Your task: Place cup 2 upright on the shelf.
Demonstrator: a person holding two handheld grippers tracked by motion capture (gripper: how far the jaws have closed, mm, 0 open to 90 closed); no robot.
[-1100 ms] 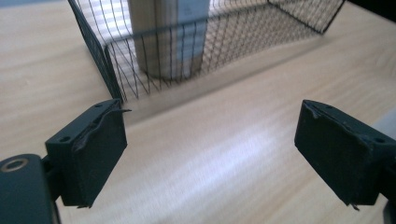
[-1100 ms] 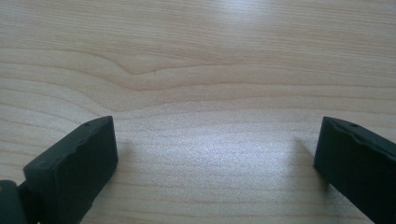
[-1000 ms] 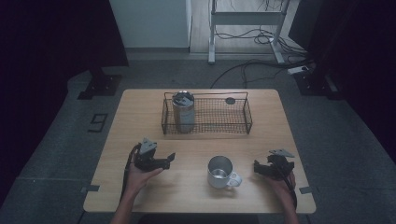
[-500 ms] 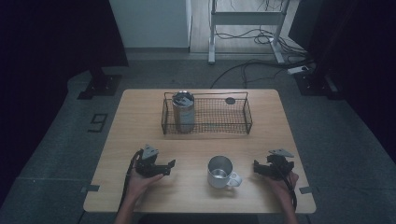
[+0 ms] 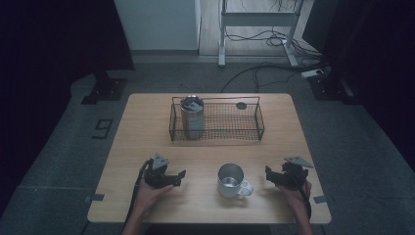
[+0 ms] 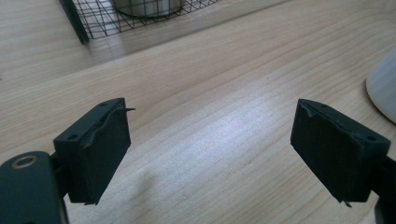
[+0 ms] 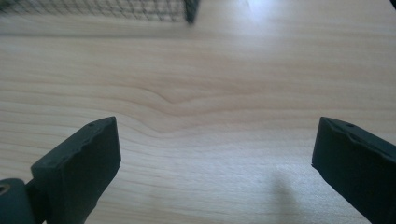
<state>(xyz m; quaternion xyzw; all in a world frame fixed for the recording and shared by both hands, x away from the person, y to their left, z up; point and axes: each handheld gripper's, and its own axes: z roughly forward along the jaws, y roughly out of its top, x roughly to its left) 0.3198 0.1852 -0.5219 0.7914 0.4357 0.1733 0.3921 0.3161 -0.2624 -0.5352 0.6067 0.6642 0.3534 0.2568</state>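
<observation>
A steel mug (image 5: 231, 179) with a white handle stands on the wooden table (image 5: 147, 127) near its front edge. My left gripper (image 5: 177, 177) rests left of the mug, pointing toward it, and is open with nothing between its jaws (image 6: 210, 135). The mug's white side (image 6: 384, 88) shows at the right edge of the left gripper view. Right of the mug, my right gripper (image 5: 269, 175) is also open and empty (image 7: 215, 140) over bare wood. A steel tumbler (image 5: 192, 116) stands upright in the left end of a black wire basket (image 5: 230, 122).
The basket sits across the table's far middle, with a small dark disc (image 5: 241, 105) near its back edge. Its corner (image 7: 189, 11) shows at the top of the right gripper view, its mesh (image 6: 102, 18) in the left gripper view. Dark floor surrounds the table.
My left gripper has drawn back a little toward the near edge of the table. The right gripper, the mug and the basket have stayed put.
</observation>
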